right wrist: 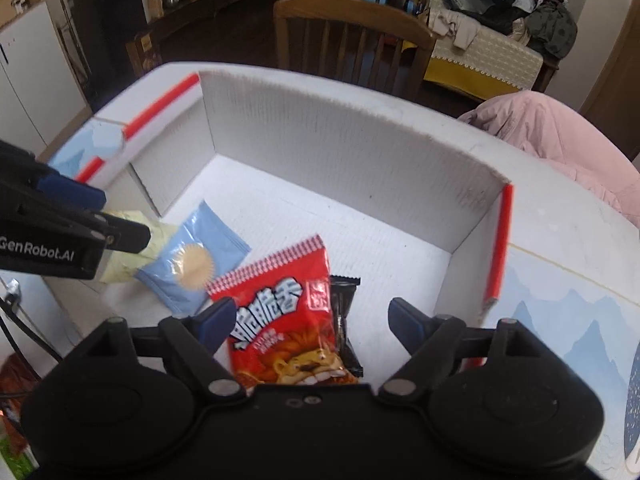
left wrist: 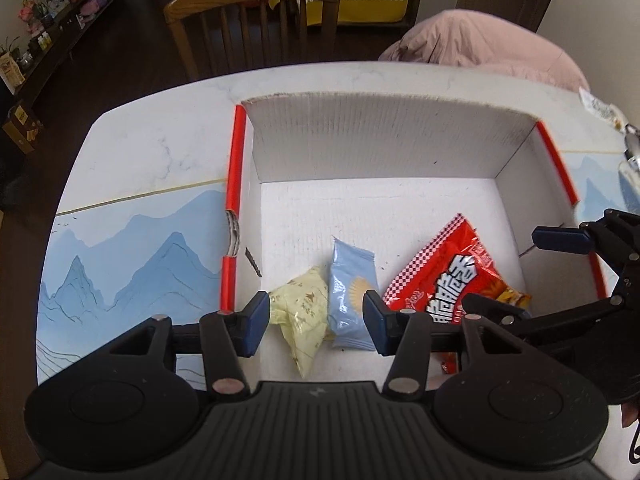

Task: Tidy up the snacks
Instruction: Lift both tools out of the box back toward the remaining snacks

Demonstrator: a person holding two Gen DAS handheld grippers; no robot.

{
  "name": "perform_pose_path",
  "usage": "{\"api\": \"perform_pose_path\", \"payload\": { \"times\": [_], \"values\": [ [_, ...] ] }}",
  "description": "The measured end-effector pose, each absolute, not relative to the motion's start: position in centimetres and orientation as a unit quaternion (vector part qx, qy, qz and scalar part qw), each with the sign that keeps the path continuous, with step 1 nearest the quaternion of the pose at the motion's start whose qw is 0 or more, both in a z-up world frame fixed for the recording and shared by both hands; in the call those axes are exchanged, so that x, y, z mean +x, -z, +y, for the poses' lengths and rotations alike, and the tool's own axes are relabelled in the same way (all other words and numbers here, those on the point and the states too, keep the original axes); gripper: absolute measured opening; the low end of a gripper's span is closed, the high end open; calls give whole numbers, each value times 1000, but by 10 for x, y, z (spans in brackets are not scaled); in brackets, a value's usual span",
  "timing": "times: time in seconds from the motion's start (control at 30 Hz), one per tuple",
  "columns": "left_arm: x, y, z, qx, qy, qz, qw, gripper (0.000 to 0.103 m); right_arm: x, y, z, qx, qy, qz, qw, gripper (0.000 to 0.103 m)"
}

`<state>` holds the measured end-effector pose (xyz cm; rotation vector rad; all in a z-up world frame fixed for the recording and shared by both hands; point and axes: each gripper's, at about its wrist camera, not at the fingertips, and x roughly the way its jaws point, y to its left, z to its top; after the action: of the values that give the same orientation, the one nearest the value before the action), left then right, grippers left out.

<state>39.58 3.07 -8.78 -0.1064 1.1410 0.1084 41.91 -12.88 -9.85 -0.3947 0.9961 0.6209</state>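
Right wrist view counts four snack packets (right wrist: 280, 312) in one box (right wrist: 340, 148), both claws (right wrist: 308, 320) released.

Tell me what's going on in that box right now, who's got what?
A person works a gripper in each hand over a white cardboard box on the table. Four snack packets lie on its floor: pale yellow, light blue, red and, half under the red one, black. The left gripper stands open around the yellow and blue packets, pads not pressing. The right gripper is open over the red one. Neither holds anything.
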Motion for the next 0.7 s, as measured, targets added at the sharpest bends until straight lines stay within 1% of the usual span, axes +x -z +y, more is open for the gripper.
{"api": "perform_pose_path", "payload": {
  "times": [0.4,0.7],
  "values": [
    [342,36,29,-64,-20,489,869,50,376,32,-146,-128,-304,424,843,85],
    [291,1,28,-58,-5,452,890,50,326,-4,-150,-102,-319,393,856,85]
  ]
}}
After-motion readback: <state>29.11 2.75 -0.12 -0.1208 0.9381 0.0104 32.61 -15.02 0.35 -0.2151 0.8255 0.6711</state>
